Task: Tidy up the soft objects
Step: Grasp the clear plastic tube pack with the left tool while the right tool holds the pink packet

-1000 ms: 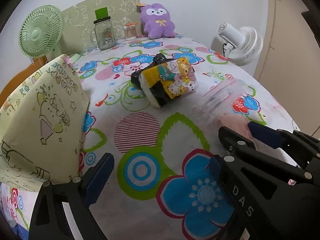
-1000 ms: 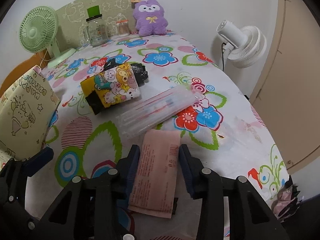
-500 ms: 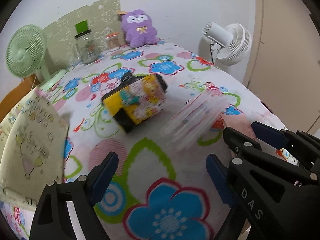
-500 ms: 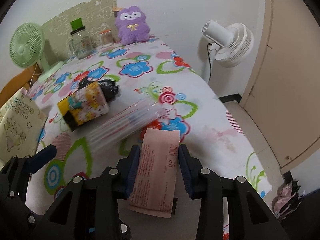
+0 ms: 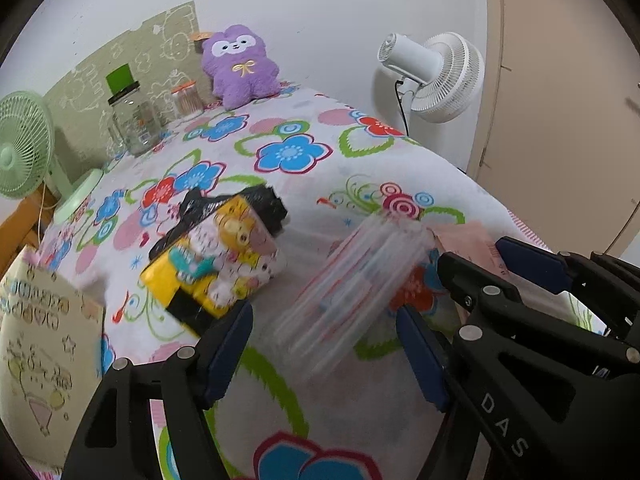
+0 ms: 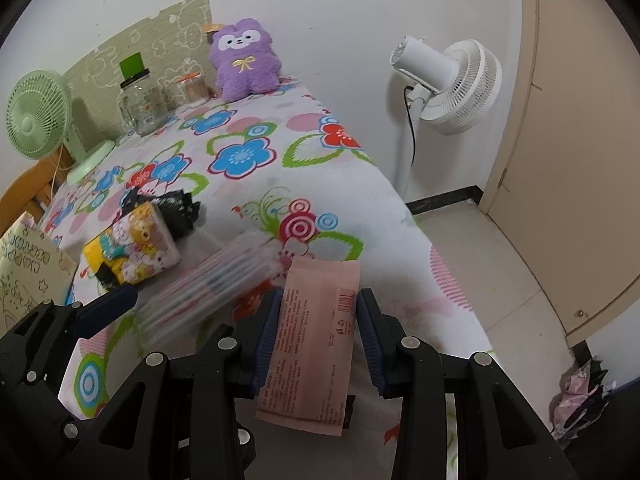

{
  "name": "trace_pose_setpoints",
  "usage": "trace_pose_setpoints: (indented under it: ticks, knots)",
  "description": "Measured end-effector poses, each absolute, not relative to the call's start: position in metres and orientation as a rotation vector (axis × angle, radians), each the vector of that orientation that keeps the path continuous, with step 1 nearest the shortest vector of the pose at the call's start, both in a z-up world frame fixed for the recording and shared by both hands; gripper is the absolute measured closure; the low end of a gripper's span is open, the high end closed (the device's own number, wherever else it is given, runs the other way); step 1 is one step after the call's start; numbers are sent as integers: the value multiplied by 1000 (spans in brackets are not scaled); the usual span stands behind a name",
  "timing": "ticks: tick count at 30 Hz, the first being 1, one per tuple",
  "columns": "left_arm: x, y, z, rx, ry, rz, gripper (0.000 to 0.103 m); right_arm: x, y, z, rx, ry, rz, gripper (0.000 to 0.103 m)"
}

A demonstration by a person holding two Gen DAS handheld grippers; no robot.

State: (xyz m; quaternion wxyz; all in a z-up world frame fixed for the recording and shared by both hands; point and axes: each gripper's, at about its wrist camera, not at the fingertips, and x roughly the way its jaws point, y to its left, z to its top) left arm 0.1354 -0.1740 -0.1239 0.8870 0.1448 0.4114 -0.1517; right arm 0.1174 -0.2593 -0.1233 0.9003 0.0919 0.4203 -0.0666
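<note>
The bench, draped in a bright flower-print cloth, fills most of both views, and its right edge drops straight to the floor, so whatever is carried here is best kept inboard of that edge. Toward the middle of the cloth lies the yellow cartoon-print pack with a crumpled black bag touching its far side; at the far end stand a purple plush toy, a glass jar and a green fan, while a white fan stands on the floor beyond the edge. Nearer, a clear pouch with red-striped seams lies on the cloth, blurred in both views, just ahead of the left gripper, whose jaws stand wide and hold nothing. The right gripper has its jaws closed on a flat pink packet, gripped across its width with the far end sticking out past the tips. The step in hand looks like carrying this packet to where the soft things are being gathered; where that is cannot be told. To do it well, the packet should stay level and be squeezed no harder than needed, since a thin sachet creases or slides out sideways. The left gripper would do best to come down squarely over the clear pouch, because slick film slips from a shallow pinch.
</note>
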Motion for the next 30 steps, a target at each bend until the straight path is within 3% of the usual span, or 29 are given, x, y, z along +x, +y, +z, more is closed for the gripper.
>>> trace_pose_setpoints:
  ticks: [9, 13, 19, 30]
  knots:
    - [149, -185, -127, 309, 861, -345, 39, 129, -270, -127, 204, 876, -149, 61]
    - [151, -186, -127, 288, 875, -374, 56, 132, -271, -126, 207, 877, -149, 61]
    - [148, -183, -125, 292, 876, -372, 70, 132, -270, -125, 207, 877, -144, 61]
    - [135, -167, -113, 250, 863, -355, 80, 120, -253, -113, 190, 846, -122, 61]
